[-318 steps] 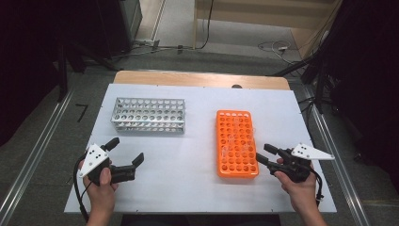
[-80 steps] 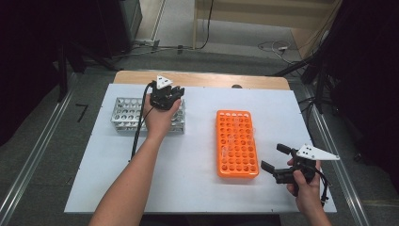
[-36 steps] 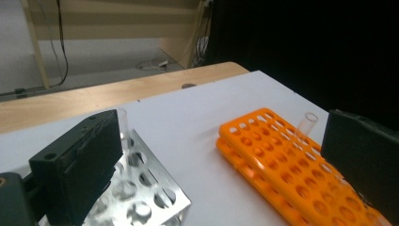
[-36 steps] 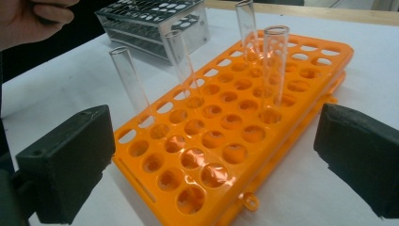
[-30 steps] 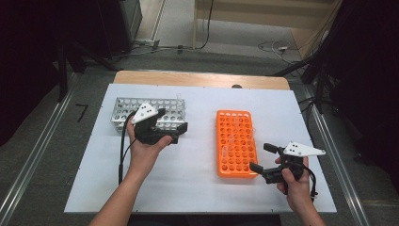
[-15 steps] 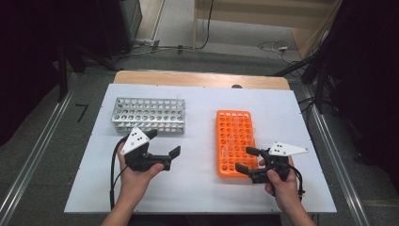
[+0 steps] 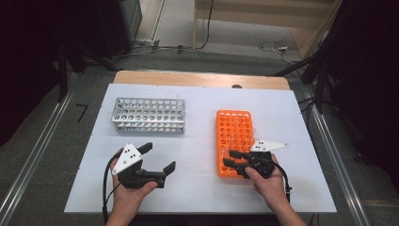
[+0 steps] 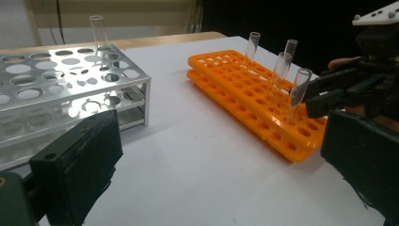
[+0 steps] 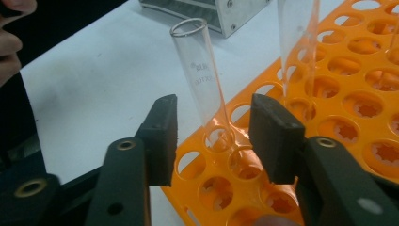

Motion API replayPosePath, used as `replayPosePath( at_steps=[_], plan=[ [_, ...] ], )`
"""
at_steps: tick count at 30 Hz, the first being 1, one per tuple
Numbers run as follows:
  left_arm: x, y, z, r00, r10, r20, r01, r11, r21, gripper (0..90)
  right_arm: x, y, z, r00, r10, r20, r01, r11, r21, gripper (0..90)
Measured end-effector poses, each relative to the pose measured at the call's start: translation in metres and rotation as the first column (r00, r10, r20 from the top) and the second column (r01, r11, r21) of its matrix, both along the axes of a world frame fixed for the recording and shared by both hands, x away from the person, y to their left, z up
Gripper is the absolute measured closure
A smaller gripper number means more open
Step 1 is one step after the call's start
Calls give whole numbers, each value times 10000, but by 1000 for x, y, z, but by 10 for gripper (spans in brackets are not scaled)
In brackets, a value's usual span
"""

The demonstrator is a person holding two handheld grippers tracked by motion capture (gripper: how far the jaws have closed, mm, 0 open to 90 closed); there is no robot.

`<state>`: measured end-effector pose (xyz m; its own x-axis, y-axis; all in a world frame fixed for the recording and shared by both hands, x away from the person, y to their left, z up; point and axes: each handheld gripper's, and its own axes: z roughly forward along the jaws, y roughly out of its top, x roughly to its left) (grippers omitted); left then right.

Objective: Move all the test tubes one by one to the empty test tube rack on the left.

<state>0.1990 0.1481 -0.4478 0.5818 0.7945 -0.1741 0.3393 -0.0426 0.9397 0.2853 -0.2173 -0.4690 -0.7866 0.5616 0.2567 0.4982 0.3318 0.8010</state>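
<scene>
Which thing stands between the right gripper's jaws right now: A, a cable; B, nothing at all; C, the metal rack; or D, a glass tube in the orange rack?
D: in the right gripper view the glass tube stands in a hole of the orange rack, between the right gripper's jaws, which have just been closing; gaps show on both sides.

Right claw (image 7: 234,158) over orange rack (image 7: 235,136)
</scene>
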Motion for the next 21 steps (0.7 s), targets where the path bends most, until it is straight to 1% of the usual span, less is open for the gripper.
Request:
replayPosePath(
  at_steps=[3,4,7,9,11,15,17,21],
  plan=[
    [-2,2,-3,9999,69,-89,-69,10000,7,0,2,5,0,9999,-145,93,148,9993,-337,578],
    [-1,2,-3,9999,77,-90,-78,10000,-11,0,3,7,0,9999,-154,70,156,9991,-383,593],
    [-1,2,-3,9999,56,-84,-57,10000,-13,0,3,12,-3,10000,-33,94,39,9979,-645,620],
    [-1,2,-4,10000,59,-65,-59,10000,1,0,1,14,-4,9997,24,262,-5,9974,-716,642],
    [0,1,-4,10000,18,-61,-18,10000,-11,0,-1,15,-4,9989,-97,468,138,9960,-878,659],
    [0,-1,-5,9999,-84,-108,84,10000,39,0,-5,12,-7,9966,-302,766,368,9956,-862,724],
    [1,-3,-5,9999,-141,-99,142,9999,68,0,-7,12,-7,9949,-301,965,395,9945,-965,732],
    [0,-8,-4,9997,-251,-64,252,9996,91,0,-7,11,-4,9941,-346,1029,443,9946,-940,738]
  ],
)
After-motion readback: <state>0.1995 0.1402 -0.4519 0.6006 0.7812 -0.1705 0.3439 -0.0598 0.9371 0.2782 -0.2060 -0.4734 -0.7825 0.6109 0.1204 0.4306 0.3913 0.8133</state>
